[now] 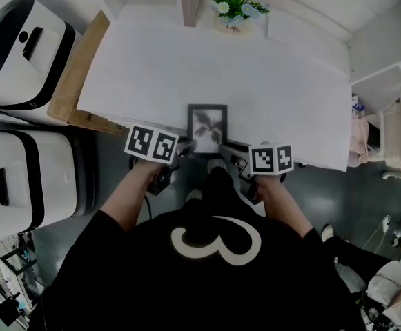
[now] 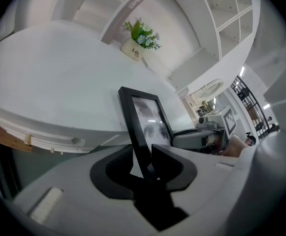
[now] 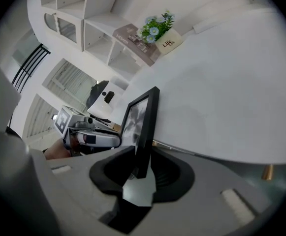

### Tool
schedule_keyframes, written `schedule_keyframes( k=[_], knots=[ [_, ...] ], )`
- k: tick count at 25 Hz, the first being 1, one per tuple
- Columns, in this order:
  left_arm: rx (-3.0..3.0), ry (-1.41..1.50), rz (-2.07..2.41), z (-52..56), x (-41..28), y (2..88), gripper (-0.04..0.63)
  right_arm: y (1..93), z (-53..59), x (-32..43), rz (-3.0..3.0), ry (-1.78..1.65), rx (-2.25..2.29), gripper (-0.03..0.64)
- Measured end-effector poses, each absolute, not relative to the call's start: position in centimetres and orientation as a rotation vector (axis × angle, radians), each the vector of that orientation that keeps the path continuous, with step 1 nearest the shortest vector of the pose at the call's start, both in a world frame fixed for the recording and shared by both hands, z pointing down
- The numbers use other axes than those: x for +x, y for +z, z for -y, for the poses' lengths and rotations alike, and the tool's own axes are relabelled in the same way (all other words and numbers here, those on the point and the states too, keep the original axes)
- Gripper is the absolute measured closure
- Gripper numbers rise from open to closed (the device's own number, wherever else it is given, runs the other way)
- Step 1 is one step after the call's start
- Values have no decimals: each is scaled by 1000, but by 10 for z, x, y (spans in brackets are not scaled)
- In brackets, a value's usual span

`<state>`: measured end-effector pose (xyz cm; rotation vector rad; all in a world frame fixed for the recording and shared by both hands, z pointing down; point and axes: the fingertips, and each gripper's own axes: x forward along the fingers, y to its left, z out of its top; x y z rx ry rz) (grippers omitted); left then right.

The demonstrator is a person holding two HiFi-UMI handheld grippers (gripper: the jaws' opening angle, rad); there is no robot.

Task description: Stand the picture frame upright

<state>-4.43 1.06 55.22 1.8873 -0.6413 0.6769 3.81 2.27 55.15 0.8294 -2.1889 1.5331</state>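
- Picture frame (image 1: 207, 128) sits at the near edge of the white table (image 1: 186, 61), between the two grippers, showing a grey leafy print.
- From the head view its lower edge is covered by the grippers, and I cannot tell whether it touches the tabletop.
- That view also hides both sets of jaw tips under the marker cubes and gripper bodies.
- Left gripper (image 2: 143, 154), in its own view, has its jaws clamped on the frame's left edge (image 2: 145, 117), which rises steeply from between them.
- Right gripper (image 3: 142, 163), in its own view, grips the opposite edge (image 3: 140, 117) near a lower corner.
- A pale grey wedge (image 3: 139, 188) shows just below that corner; I cannot make out what it is.
- Each gripper view catches the other tool across the frame, which the head view shows only from above.
- Both views also show the flower pot (image 2: 139, 41) at the table's far side.
- Both forearms reach forward from the body, with the grippers angled downward and inward toward the frame.
- Left hand (image 1: 150, 174) and right hand (image 1: 268, 185) hold them just off the table edge.
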Motion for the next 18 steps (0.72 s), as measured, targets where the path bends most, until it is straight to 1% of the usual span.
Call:
schedule_keyframes(
  k=[9,18],
  knots=[
    [1973,676,648,-11,-44,533,472,536,-22,38,2245,1352,843,514],
    [2133,634,761,6,-61,486,474,484,1,22,2376,1002,875,514]
  ],
)
